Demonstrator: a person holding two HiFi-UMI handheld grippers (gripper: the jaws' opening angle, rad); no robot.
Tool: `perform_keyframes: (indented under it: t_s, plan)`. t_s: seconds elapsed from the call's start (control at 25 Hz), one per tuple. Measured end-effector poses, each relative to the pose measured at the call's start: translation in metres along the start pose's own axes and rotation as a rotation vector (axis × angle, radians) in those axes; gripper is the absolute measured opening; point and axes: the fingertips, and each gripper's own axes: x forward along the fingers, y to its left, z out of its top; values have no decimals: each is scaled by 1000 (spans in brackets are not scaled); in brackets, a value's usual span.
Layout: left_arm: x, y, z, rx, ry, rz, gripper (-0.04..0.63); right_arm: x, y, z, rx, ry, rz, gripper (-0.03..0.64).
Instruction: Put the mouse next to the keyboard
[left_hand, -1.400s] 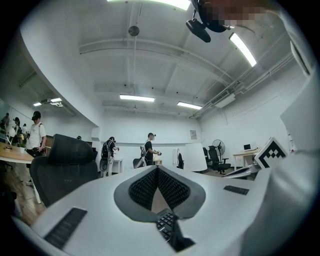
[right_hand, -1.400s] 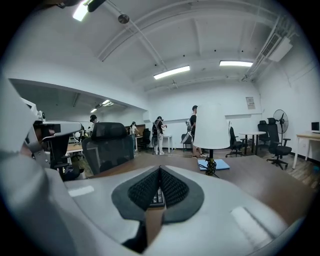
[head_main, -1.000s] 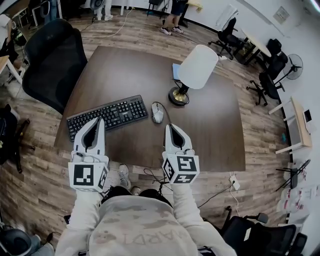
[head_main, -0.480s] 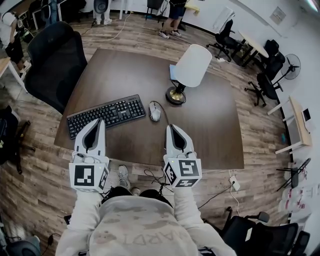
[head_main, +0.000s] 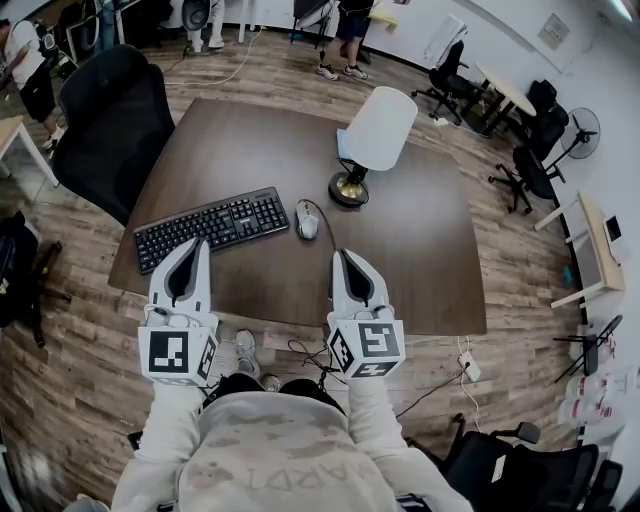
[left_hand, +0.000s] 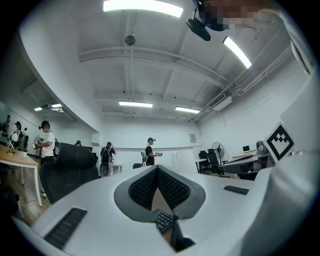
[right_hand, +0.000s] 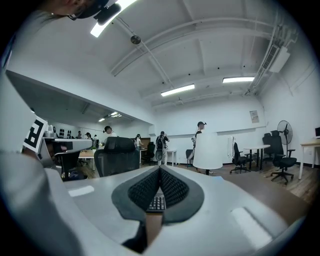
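No legible text or labels

The keyboard (head_main: 212, 228) is coloured black, the mouse (head_main: 307, 221) pale grey, the table (head_main: 420, 250) dark brown. The left gripper (head_main: 193, 242) and right gripper (head_main: 343, 254) are finished white, with black-and-white square markers.

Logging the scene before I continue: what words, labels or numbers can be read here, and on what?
"ARD": faint partial letters on the person's sweatshirt; the rest is unclear.
The marker cubes on the left gripper and right gripper: black-and-white patterns, no words.
Key legends on the keyboard: too small to read.
The wall sign: too small to read.
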Motion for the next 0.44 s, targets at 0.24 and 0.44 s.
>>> perform_keyframes:
  t_s: [0.24,0.44]
  plan:
    - [-5,-6,3,8,0,-3,6,-7,0,2,0,-13,3,11]
    - [-9,-8,2,2,0,4,6,-12,1,6,0,-23,7,11]
